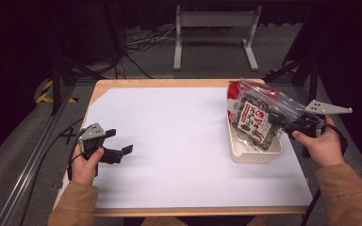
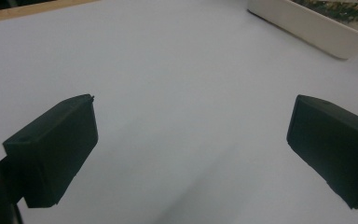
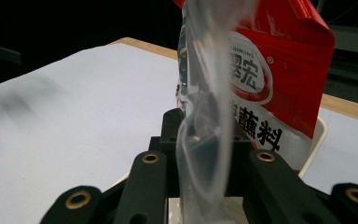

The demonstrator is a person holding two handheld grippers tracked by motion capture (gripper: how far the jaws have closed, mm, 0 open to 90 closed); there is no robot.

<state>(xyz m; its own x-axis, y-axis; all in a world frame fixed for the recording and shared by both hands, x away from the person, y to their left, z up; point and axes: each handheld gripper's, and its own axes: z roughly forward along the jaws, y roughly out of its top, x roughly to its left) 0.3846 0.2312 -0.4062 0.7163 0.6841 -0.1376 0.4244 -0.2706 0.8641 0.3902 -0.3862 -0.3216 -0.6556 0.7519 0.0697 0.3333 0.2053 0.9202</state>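
Bag (image 1: 259, 110), clamped by right gripper (image 1: 283, 123) over tray (image 1: 254, 154), reads 翠宏 and 蘸料 up close; left gripper (image 2: 191, 140) gapes empty.

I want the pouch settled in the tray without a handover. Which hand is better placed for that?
The right. The right gripper is already shut on the clear bag with the pouch, directly over the tray. The left gripper is open and holds nothing, low over the paper across the table.

My wooden table (image 1: 104, 84) carries a white sheet (image 1: 169, 141) — on it, far right, a cream tray (image 1: 254, 154).
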